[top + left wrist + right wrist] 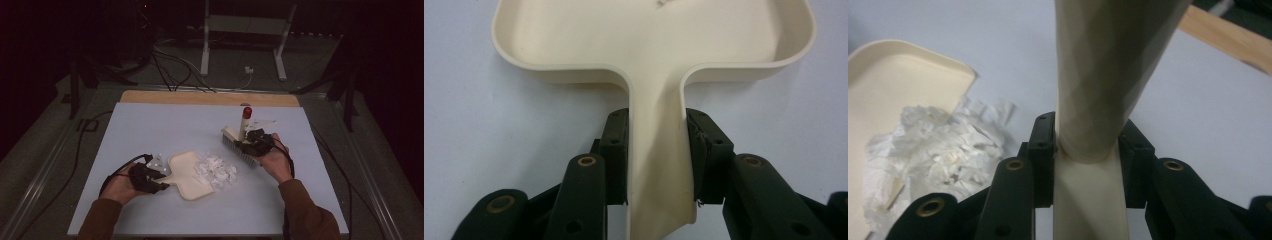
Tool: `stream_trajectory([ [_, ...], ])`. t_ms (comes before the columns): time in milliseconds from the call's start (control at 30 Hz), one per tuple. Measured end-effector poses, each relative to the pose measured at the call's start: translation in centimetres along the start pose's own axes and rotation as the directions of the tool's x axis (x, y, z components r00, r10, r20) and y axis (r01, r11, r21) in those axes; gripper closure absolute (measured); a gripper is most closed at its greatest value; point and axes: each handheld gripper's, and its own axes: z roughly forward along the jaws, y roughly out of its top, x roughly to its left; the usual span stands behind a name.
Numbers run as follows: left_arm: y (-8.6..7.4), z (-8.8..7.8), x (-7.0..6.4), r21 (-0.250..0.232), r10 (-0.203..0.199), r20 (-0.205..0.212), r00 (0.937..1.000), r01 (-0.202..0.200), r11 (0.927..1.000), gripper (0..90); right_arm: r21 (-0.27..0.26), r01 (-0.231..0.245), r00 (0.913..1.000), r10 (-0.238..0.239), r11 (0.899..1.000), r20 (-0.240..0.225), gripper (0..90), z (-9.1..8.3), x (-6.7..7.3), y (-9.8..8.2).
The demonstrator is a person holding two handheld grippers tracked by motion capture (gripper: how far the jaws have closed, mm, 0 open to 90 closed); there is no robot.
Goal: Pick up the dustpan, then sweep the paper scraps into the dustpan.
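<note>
a: where's the dustpan (187,175)?

b: flat on the pale surface (150,125), near the front edge and left of middle. its handle runs back into the left claw (161,181), and its tray opens away from that claw, toward the paper scraps (216,168).

a: so the left claw has hold of it?

b: yes. in the left gripper view the cream handle (659,165) sits right between the two black jaws, and both pads press its sides. the jaws are drawn in tight on it. the tray (654,35) spreads wide just beyond the tips.

a: and the scraps?

b: a white crumpled heap at the tray's right lip, partly on the rim and partly on the surface. the right gripper view shows the heap (933,160) spilling over the pan's edge (913,55).

a: what about the brush (242,137)?

b: right of the scraps and a little farther back. its bristle head rests on the surface, just clear of the heap, and its handle rises up with a red cap (247,112) on top.

a: is the right claw (252,142) on it?

b: it is. in the right gripper view the cream handle (1098,100) stands between the jaws, which are closed in on it low down, both pads against it.

a: anything else out there?

b: a wooden strip (210,97) along the far edge of the surface, and cables on the dark floor behind.
</note>
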Motion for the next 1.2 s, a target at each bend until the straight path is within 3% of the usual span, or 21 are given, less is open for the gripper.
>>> stream_trajectory([
  [200, 0.0, 0.0, -0.1, 0.0, -0.002, -0.001, 1.0, 0.002, 1.0, 66.1, 0.006, -0.05, 0.9981, 0.05, 0.999, 0.037, 67.3, -0.5, -0.3, -0.3],
  [467, 0.1, 0.0, -0.1, 0.0, -0.007, -0.002, 1.0, 0.007, 1.0, 66.1, -0.005, -0.128, 0.9885, 0.128, 0.992, 0.08, 67.3, -1.4, -0.9, -0.8],
  [667, 0.1, 0.0, -0.1, 0.0, -0.008, 0.001, 1.0, 0.008, 1.0, 66.2, -0.018, -0.146, 0.9861, 0.147, 0.989, 0.078, 67.3, -2.2, -0.7, -1.1],
  [800, 0.1, -0.1, -0.1, 0.007, -0.001, 0.0, 1.0, 0.001, 1.0, 66.1, -0.018, -0.151, 0.9831, 0.152, 0.988, 0.102, 67.2, -2.3, -0.8, -1.4],
  [967, 0.1, -0.1, 0.0, 0.007, -0.003, 0.002, 1.0, 0.003, 1.0, 66.1, -0.01, -0.198, 0.9742, 0.198, 0.98, 0.108, 67.2, -2.4, -0.8, -1.8],
  [1067, 0.2, -0.2, 0.0, 0.003, -0.005, 0.002, 1.0, 0.005, 1.0, 66.1, -0.007, -0.205, 0.9683, 0.204, 0.979, 0.144, 67.2, -2.5, -0.6, -2.0],
  [1200, 0.2, -0.2, -0.1, 0.006, 0.0, -0.001, 1.0, 0.0, 1.0, 66.1, 0.0, -0.249, 0.9531, 0.245, 0.968, 0.178, 67.2, -2.6, -0.6, -2.1],
])
